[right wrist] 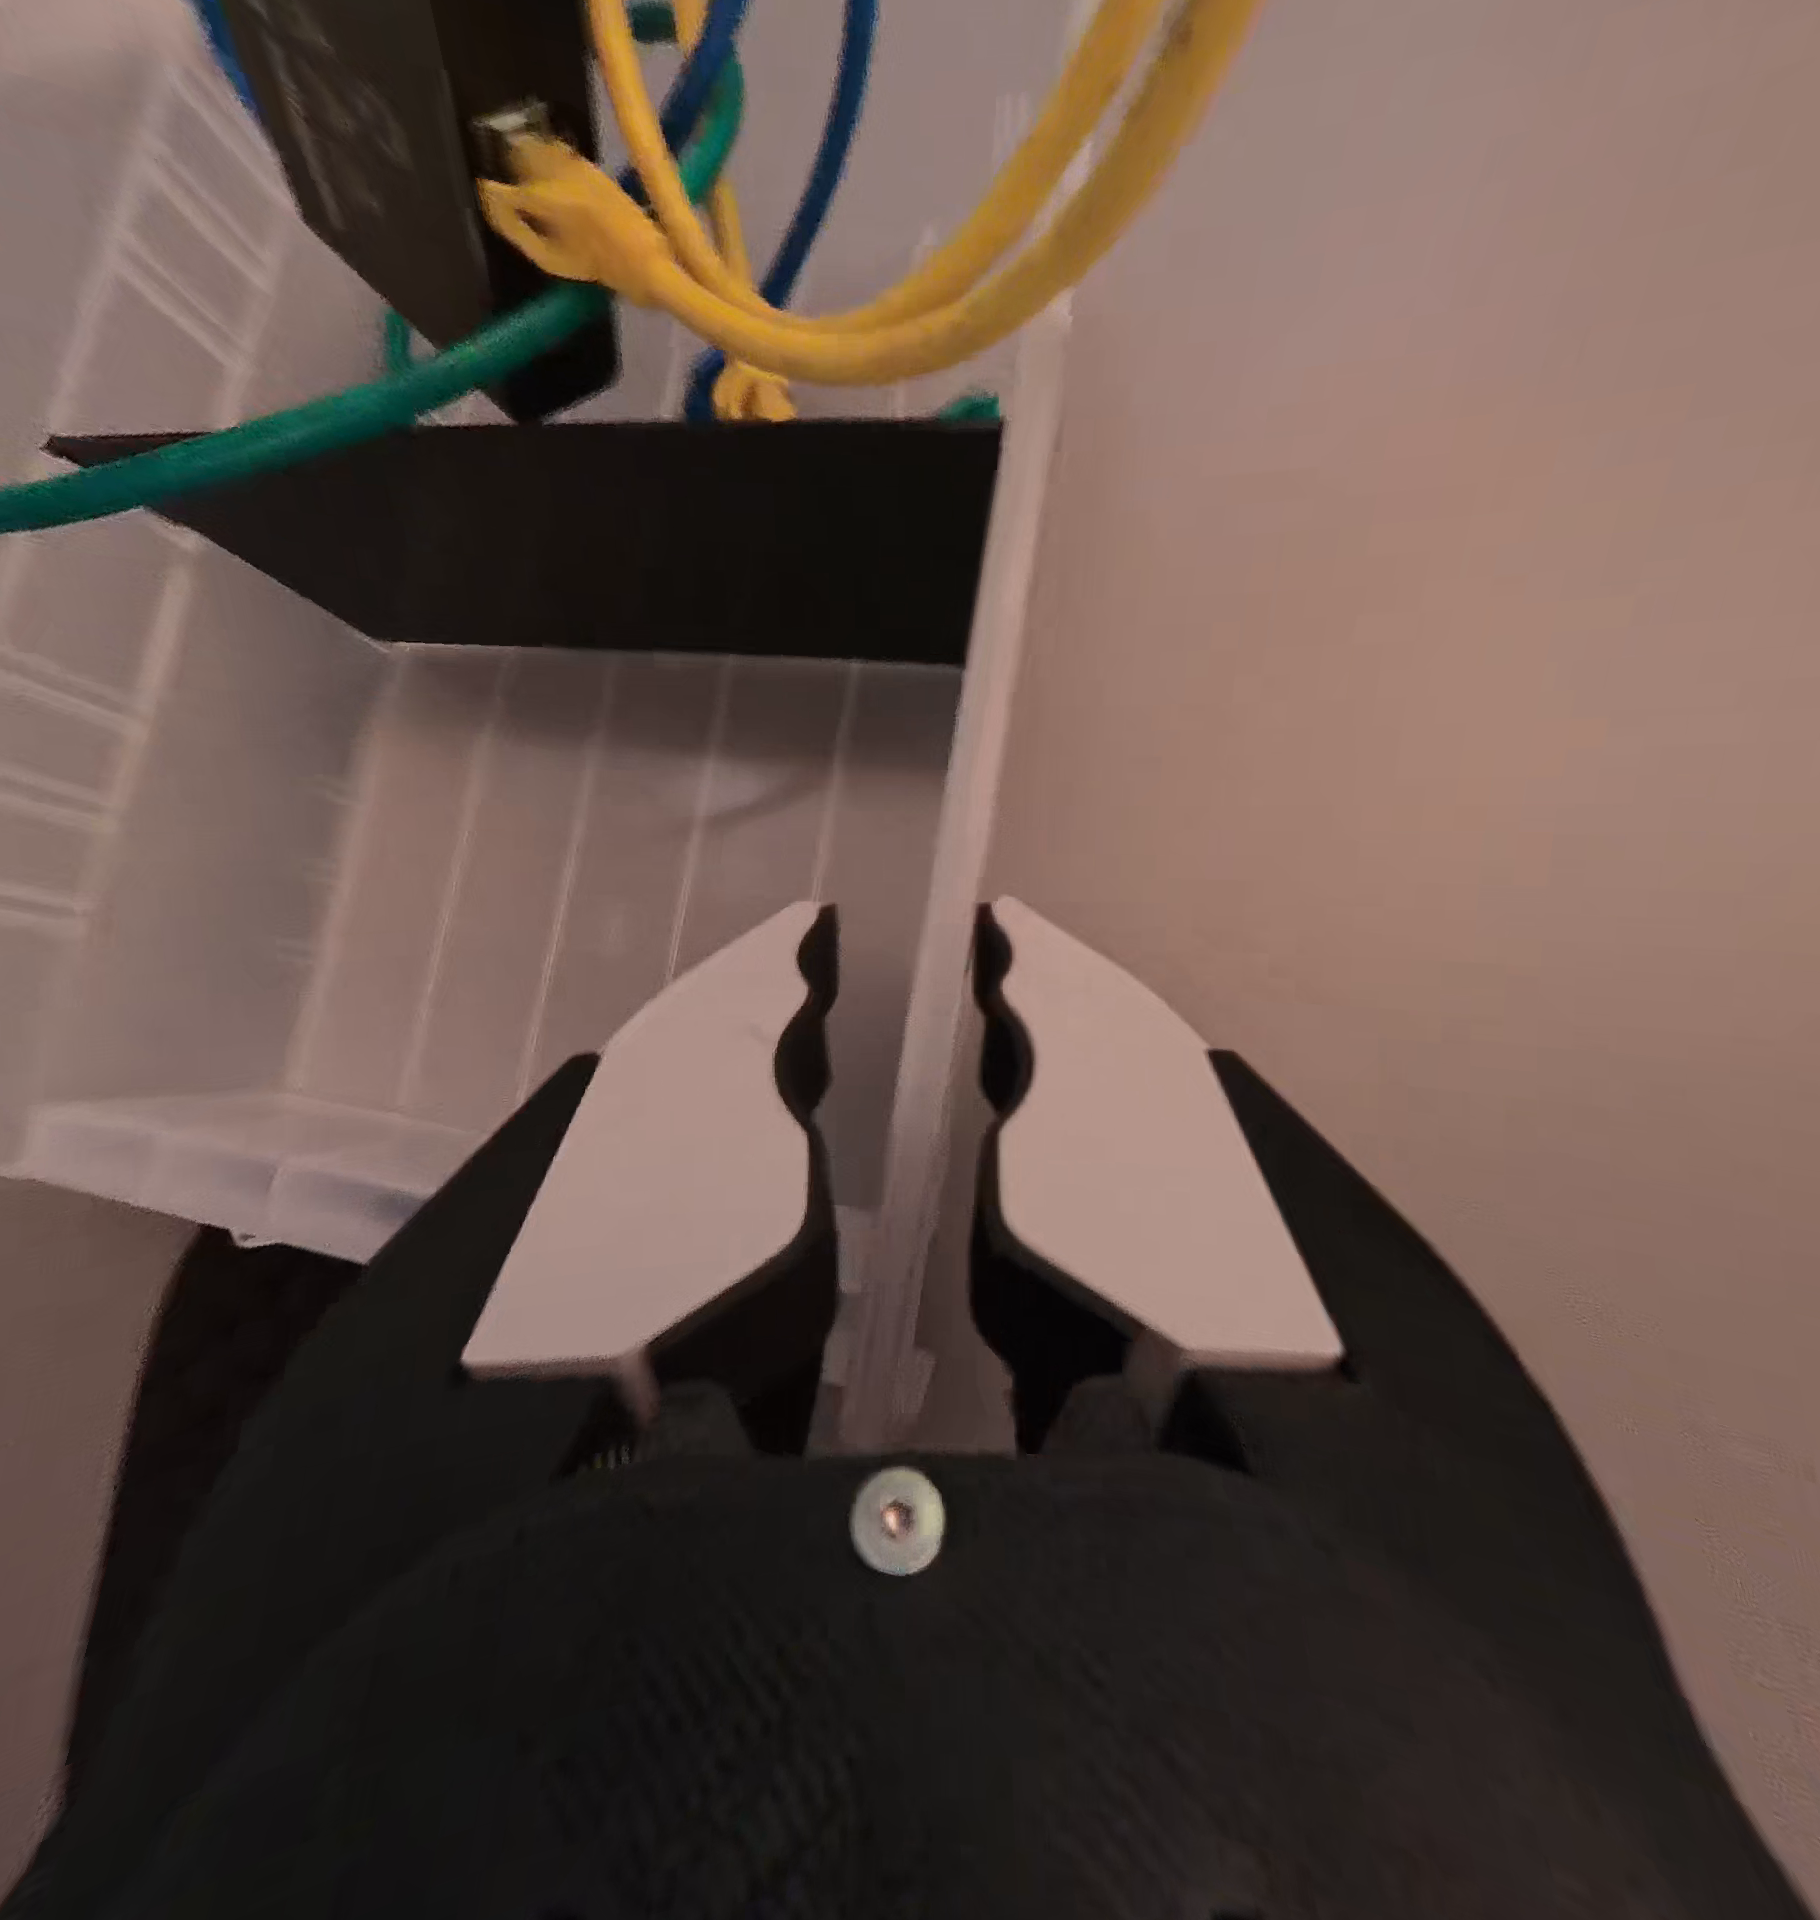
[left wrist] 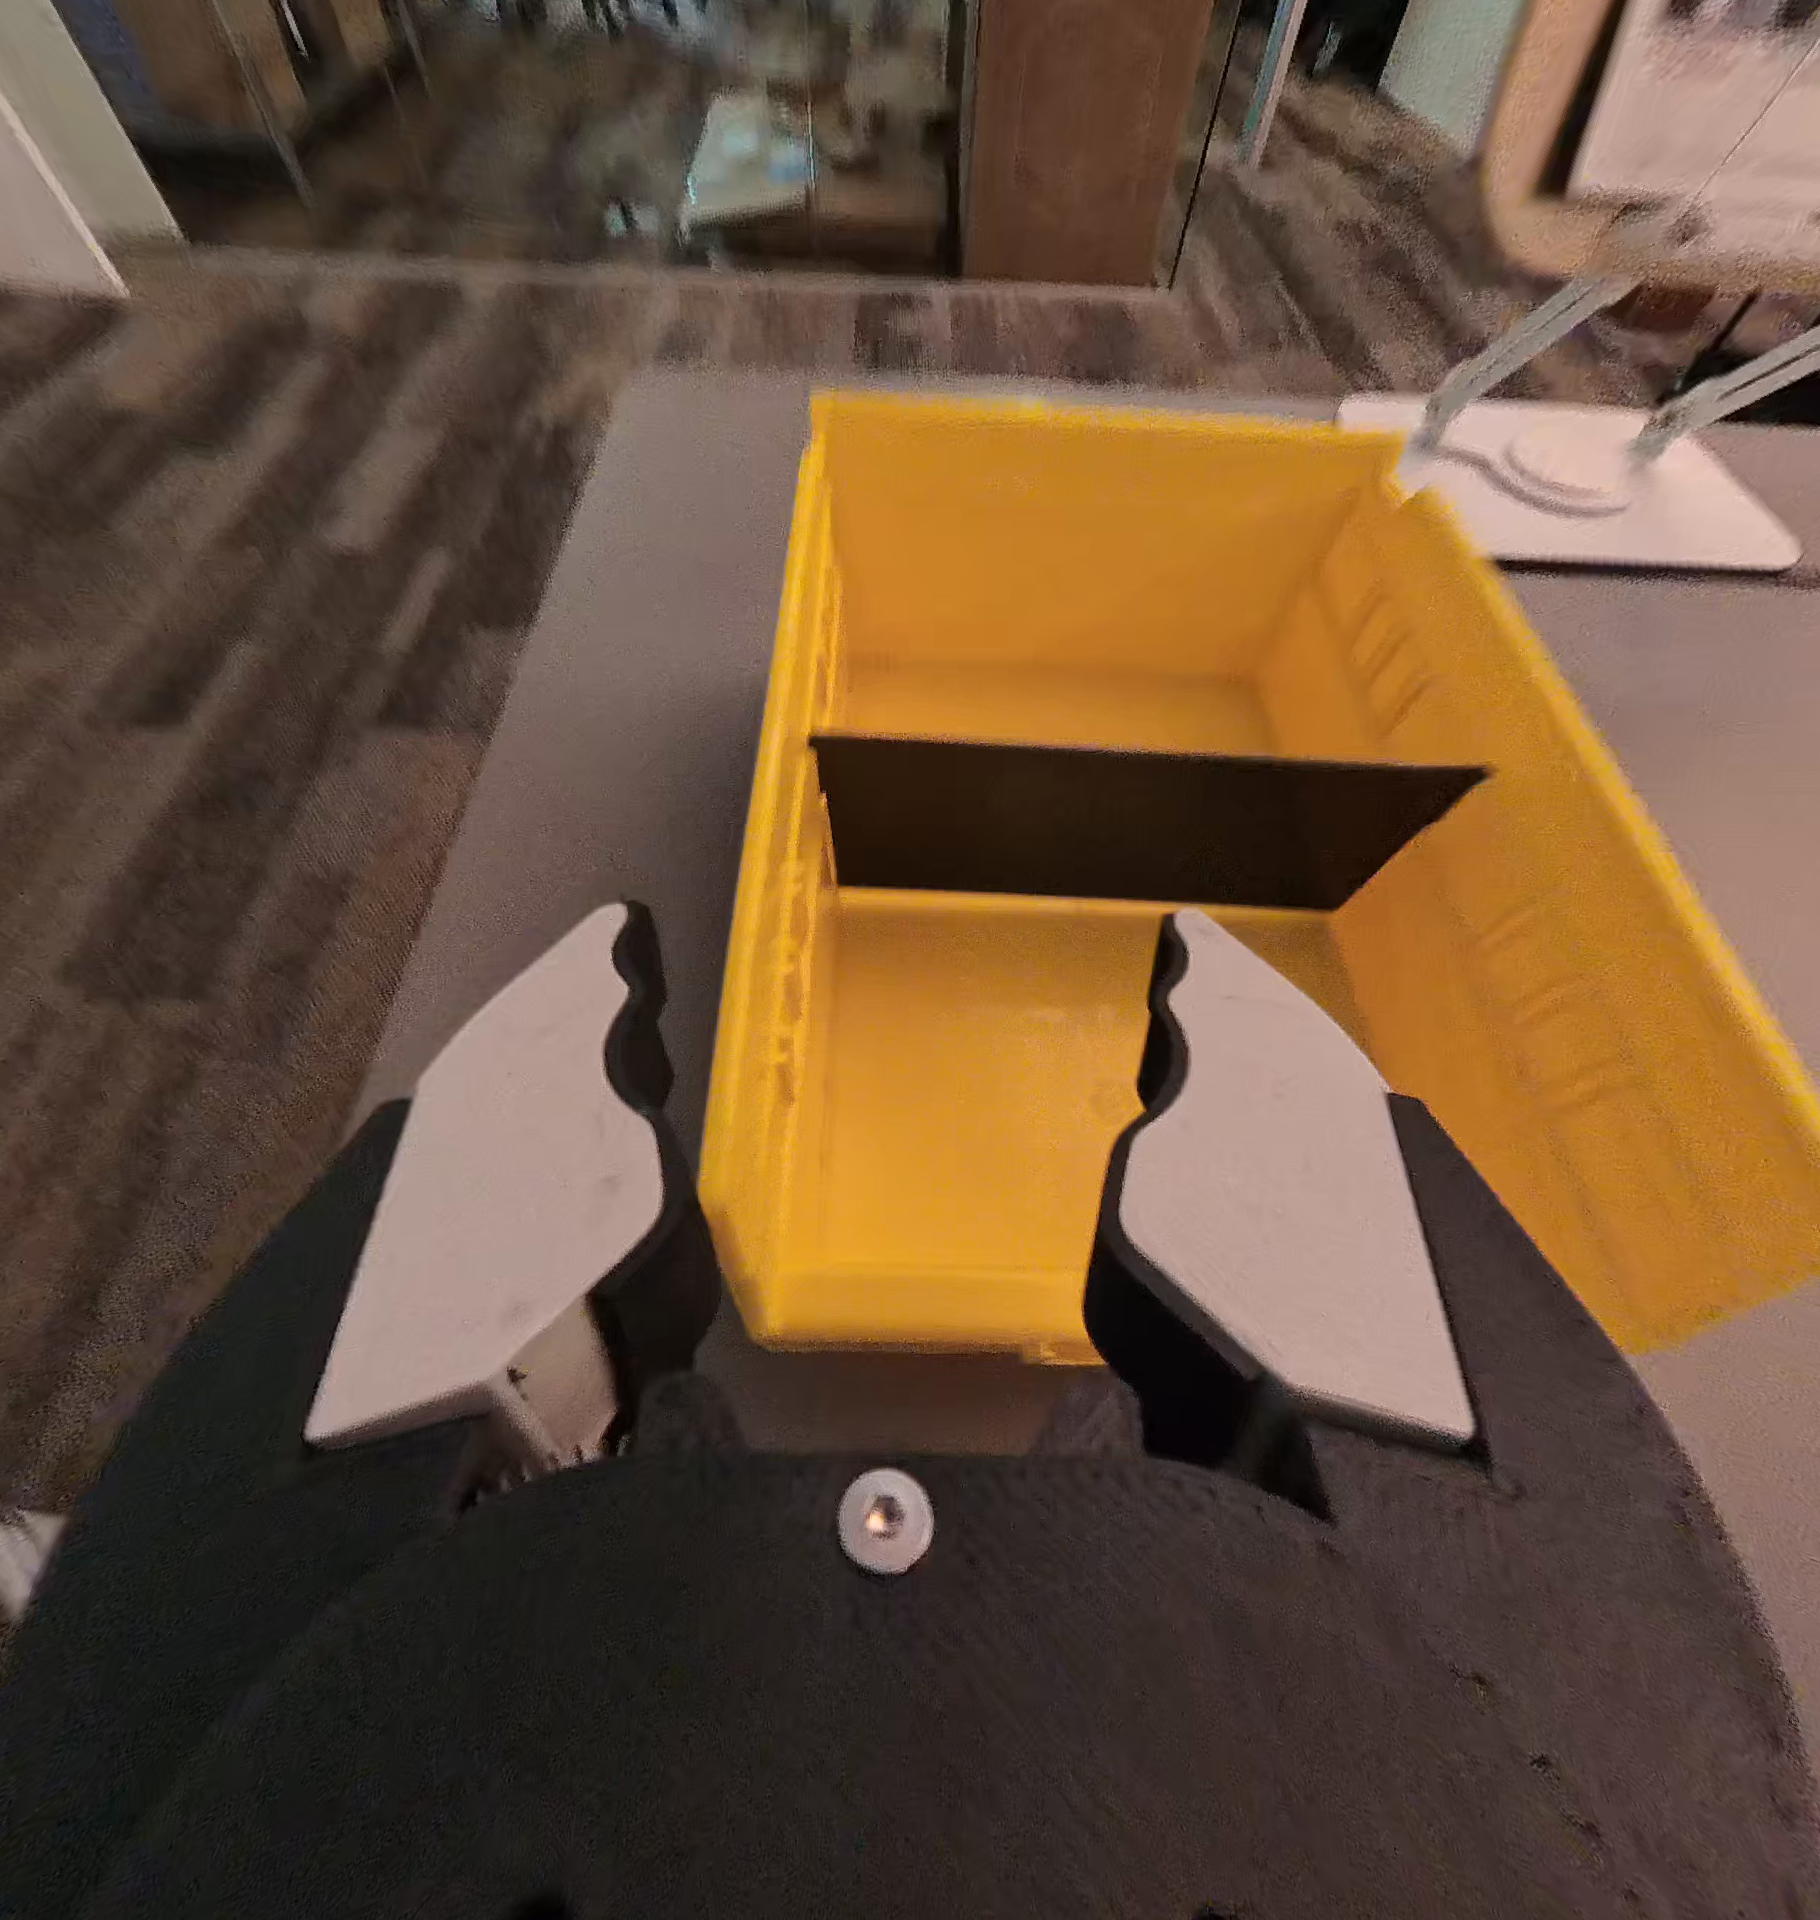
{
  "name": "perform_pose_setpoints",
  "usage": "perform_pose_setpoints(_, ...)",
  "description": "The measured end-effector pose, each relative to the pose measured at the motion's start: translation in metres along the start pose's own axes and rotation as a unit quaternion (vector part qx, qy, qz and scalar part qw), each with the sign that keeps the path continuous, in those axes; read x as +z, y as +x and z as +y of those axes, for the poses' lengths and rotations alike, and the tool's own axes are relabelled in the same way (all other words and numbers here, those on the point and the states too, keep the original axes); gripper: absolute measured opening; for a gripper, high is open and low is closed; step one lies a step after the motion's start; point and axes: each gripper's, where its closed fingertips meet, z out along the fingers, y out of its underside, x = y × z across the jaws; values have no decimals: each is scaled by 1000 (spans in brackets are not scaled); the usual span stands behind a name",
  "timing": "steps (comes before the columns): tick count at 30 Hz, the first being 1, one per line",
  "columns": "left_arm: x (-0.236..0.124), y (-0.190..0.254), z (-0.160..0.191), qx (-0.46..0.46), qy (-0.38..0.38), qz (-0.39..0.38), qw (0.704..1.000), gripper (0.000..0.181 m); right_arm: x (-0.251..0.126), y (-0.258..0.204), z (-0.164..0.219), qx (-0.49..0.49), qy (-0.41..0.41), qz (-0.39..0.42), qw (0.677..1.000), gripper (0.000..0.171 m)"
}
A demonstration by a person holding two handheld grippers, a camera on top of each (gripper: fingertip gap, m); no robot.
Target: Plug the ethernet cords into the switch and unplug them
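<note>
In the right wrist view a black switch (right wrist: pixel 397 187) lies tilted in the far compartment of a clear plastic bin (right wrist: pixel 532 831). A yellow ethernet plug (right wrist: pixel 532 197) sits in one of its ports. Yellow cords (right wrist: pixel 989 301), a blue cord (right wrist: pixel 812 177) and a green cord (right wrist: pixel 262 436) loop around it; the green one trails out to the left over the bin's black divider (right wrist: pixel 615 540). My right gripper (right wrist: pixel 906 935) is narrowly open and straddles the bin's right wall (right wrist: pixel 979 727) without clamping it. My left gripper (left wrist: pixel 906 935) is open and empty above the near end of a yellow bin (left wrist: pixel 1457 935).
The yellow bin is empty and has a black divider (left wrist: pixel 1124 821) across its middle. It stands on a grey table (left wrist: pixel 594 727) whose left edge drops to carpet (left wrist: pixel 210 675). A white lamp base (left wrist: pixel 1612 499) stands behind the bin at right. Right of the clear bin is bare tabletop (right wrist: pixel 1457 831). Tip to tip, the grippers are about 80 cm apart.
</note>
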Motion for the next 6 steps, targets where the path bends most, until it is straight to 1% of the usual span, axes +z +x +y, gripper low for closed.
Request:
perform_pose_setpoints(1, 9, -7, 11, -10, -19, 5, 1000, 91, 0, 3, 0, 18, -3, 7, 1000, 19)
perform_pose_setpoints(2, 18, -10, 20, -15, -32, 16, 999, 91, 0, 3, 0, 19, -6, 10, 1000, 18)
perform_pose_setpoints(3, 25, -13, 28, -20, -45, 24, 998, 86, 0, 5, 1, 20, -12, 19, 1000, 15)
perform_pose_setpoints(5, 37, -23, 43, -12, -78, 15, 997, 76, -1, 8, 2, 13, -24, 51, 998, 9)
perform_pose_setpoints(6, 42, -25, 49, -8, -90, 18, 996, 65, -2, 9, 3, 2, -31, 68, 997, 7)
